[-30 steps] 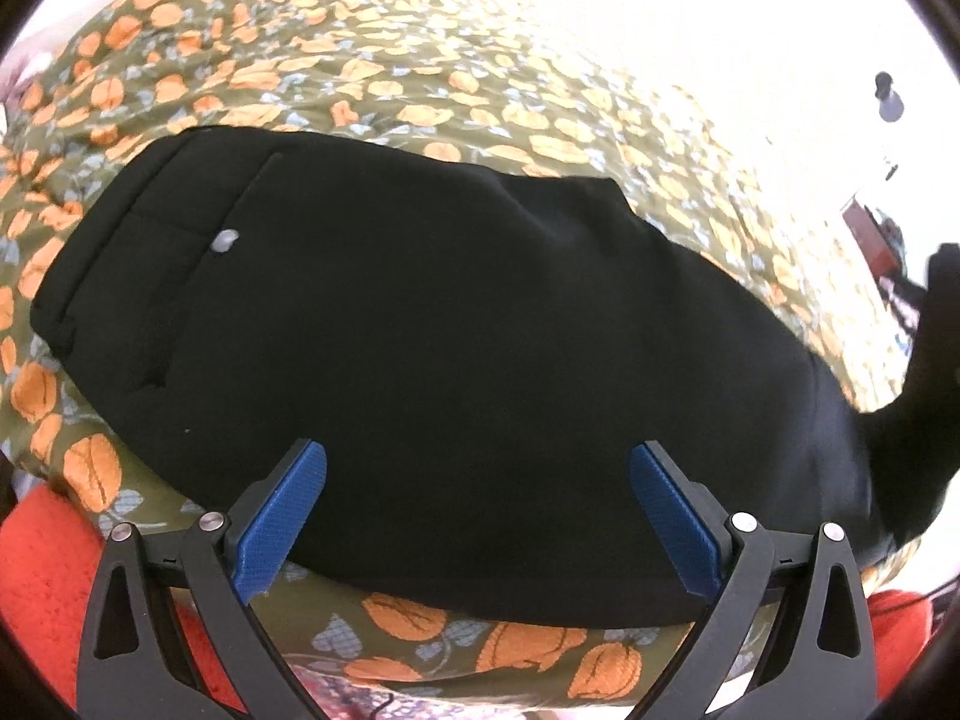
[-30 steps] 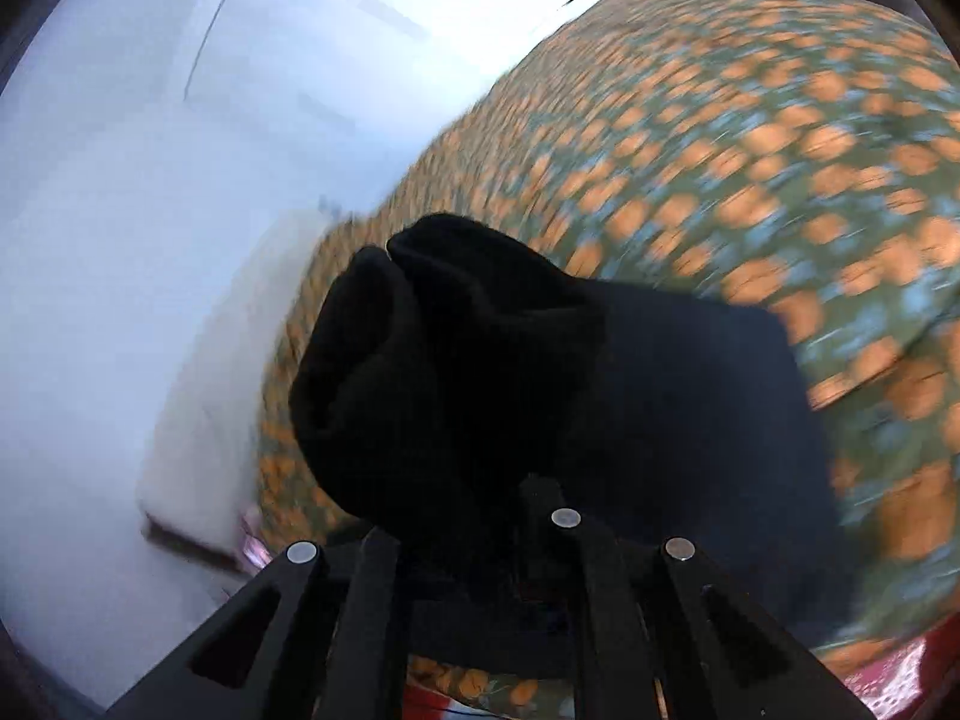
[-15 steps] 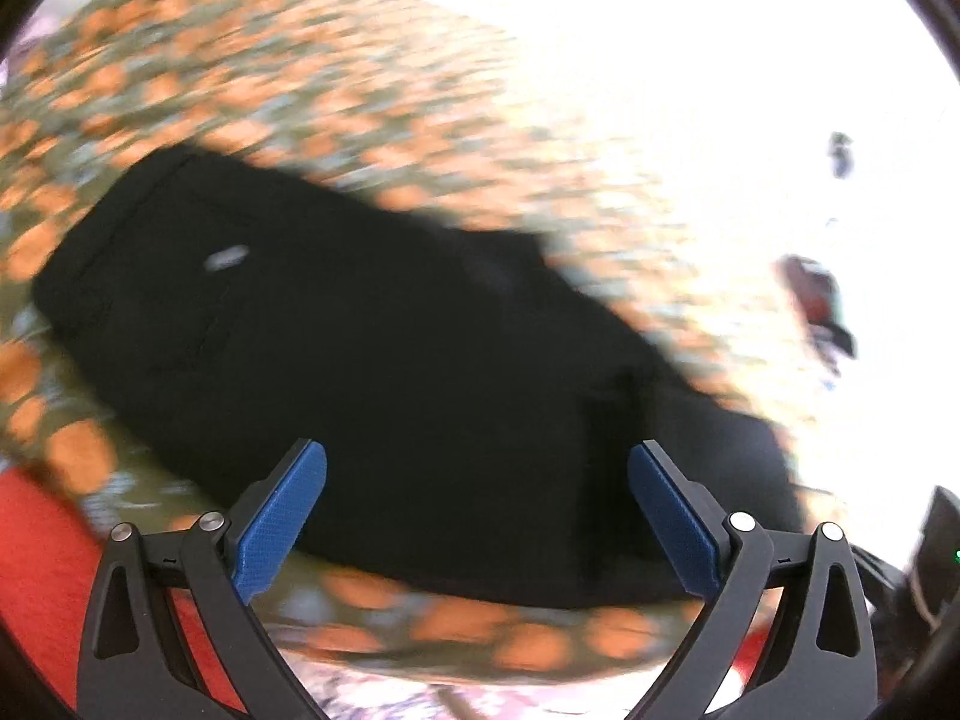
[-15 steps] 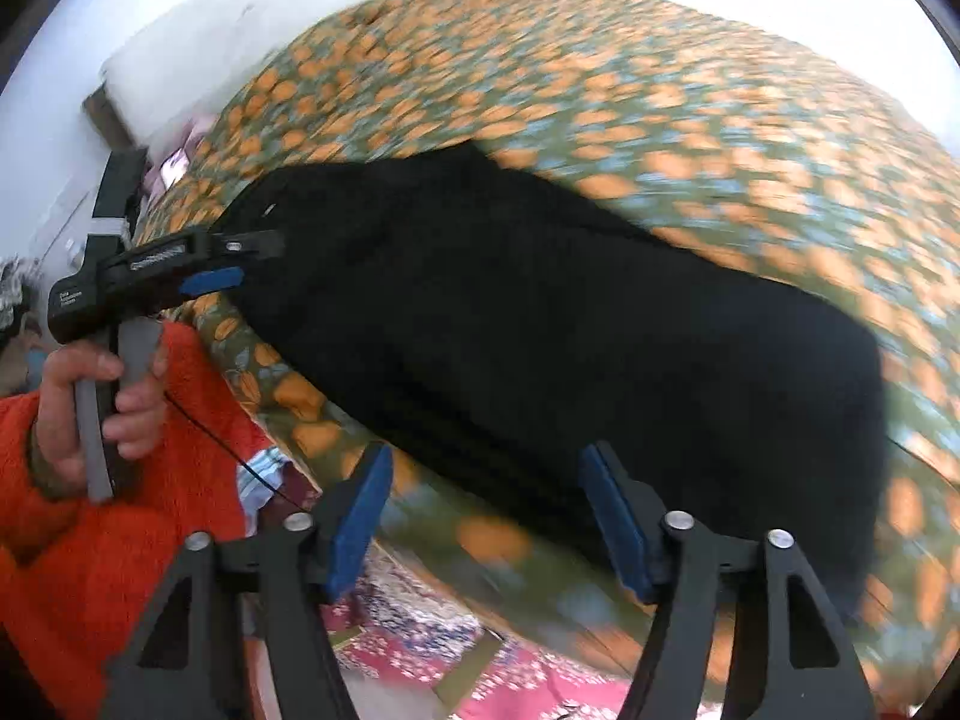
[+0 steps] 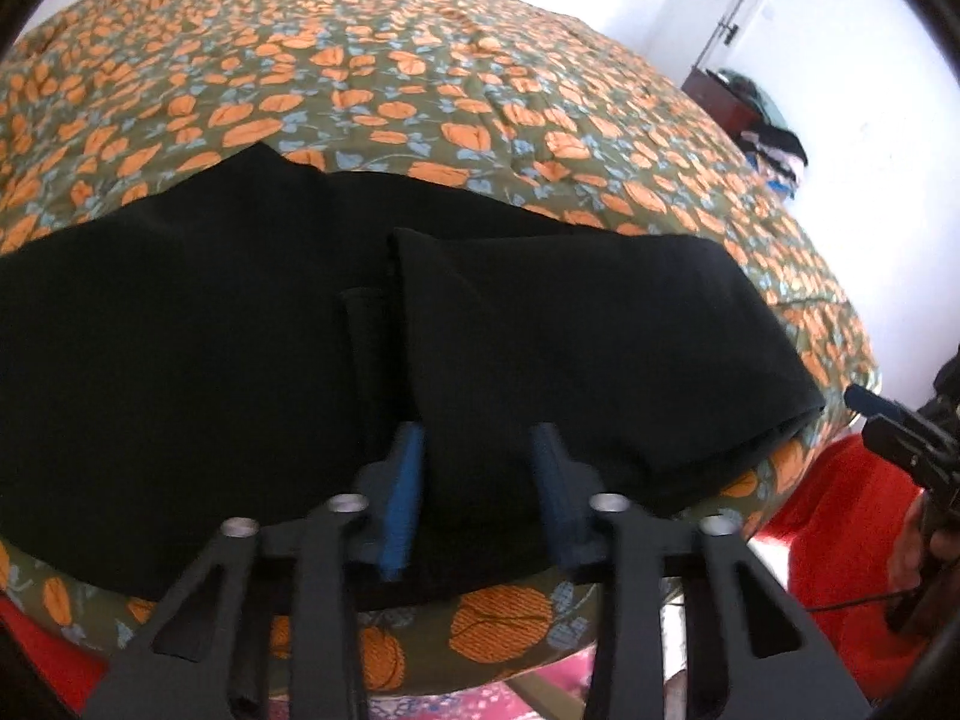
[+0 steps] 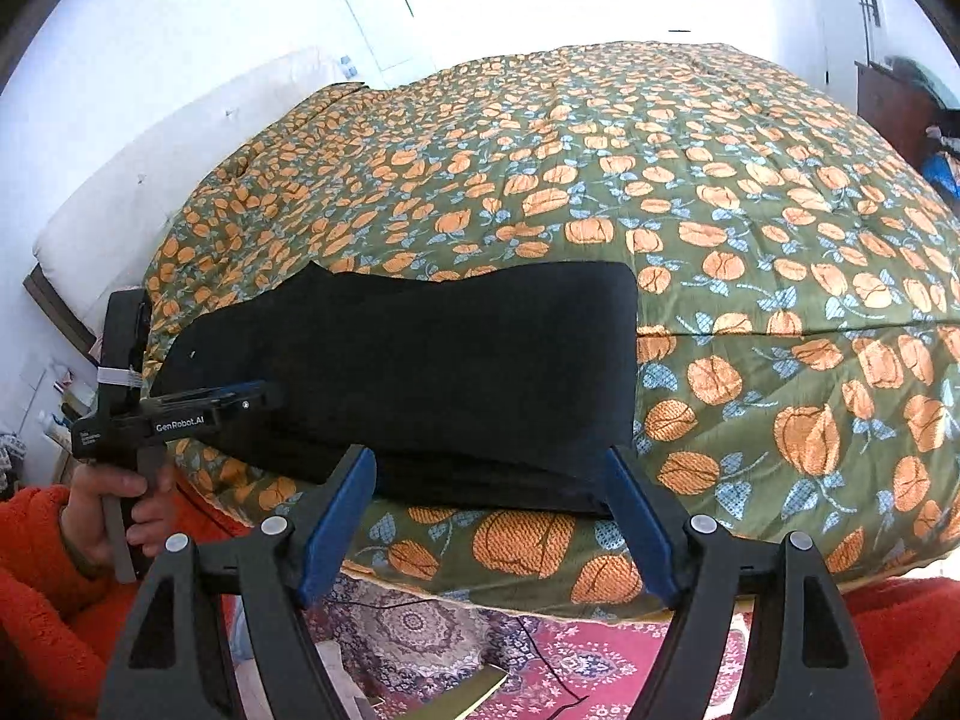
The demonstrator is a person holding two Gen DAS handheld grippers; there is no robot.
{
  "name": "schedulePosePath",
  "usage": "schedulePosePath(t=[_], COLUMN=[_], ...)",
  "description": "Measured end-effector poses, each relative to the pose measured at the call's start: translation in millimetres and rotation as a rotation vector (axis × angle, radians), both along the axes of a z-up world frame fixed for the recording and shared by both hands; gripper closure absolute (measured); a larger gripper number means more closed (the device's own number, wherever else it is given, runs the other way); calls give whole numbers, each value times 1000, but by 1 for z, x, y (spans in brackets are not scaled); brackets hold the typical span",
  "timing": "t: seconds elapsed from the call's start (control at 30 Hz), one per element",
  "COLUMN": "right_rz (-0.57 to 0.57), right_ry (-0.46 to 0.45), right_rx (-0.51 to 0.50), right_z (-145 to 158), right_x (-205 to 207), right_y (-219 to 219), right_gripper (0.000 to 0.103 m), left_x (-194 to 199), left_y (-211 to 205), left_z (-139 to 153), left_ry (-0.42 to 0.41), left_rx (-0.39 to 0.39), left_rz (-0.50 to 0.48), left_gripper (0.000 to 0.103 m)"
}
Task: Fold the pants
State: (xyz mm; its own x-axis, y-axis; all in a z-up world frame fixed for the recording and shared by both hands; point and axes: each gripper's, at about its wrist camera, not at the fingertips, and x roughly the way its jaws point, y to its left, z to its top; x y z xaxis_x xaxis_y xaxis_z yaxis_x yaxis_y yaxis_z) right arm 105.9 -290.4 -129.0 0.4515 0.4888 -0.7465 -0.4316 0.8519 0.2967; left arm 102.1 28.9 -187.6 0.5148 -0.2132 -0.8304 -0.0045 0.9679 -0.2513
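Black pants (image 5: 240, 330) lie folded flat near the front edge of a bed with an orange-flowered quilt (image 5: 420, 60). One layer is doubled back over the rest, its edge running down the middle of the left wrist view. My left gripper (image 5: 480, 438) is closing, and its blue pads pinch the near edge of that upper layer. In the right wrist view the pants (image 6: 420, 360) form a long dark strip, with the left gripper (image 6: 264, 399) at their left end. My right gripper (image 6: 489, 468) is opening just in front of the pants' near edge, with nothing gripped between its fingers.
The quilt (image 6: 720, 210) spreads wide beyond and to the right of the pants. A white headboard (image 6: 150, 180) stands at the left and a dark cabinet (image 5: 738, 108) with clothes at the far right. A red patterned rug (image 6: 540, 648) lies below the bed's edge. A hand in an orange sleeve (image 6: 48, 570) holds the left gripper.
My right gripper let go of the bunched pants end, opened and drew back; that end now lies folded over. My left gripper slid right along the near edge and closed on the cloth.
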Motion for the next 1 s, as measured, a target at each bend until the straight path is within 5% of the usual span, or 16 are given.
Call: schedulePosePath(t=[0.13,0.23,0.37,0.47,0.5,0.6,0.67,0.8,0.93,1.0], right_rz=[-4,-22,-36,-45,-45,-45,-51,-54,-57,-66], right_ry=[22,4,2,27,31,15,13,23,-1,-18], right_rx=[22,30,46,45,46,43,46,45,37,32], right_z=[-9,-6,-6,-12,-13,-10,-10,-13,-10,-7], right_x=[7,8,8,13,14,11,11,13,11,9], right_y=[4,1,-4,-5,-5,-5,-6,-6,-6,-8], right_gripper=[26,26,26,26,26,26,26,26,26,26], left_x=[-8,-31,-33,-32,-33,-39,-39,-8,5,0], left_y=[6,9,21,18,16,23,30,29,19,15], left_z=[11,28,-15,-10,-4,14,21,-3,-19,-1], left_ry=[-2,-30,110,96,76,-2,-55,45,122,65], left_rx=[-66,-38,-29,-18,-9,-13,-4,16,37,26], left_rz=[9,-5,52,46,46,92,132,110,92,65], left_gripper=[98,98,98,95,87,22,16,28,91,96])
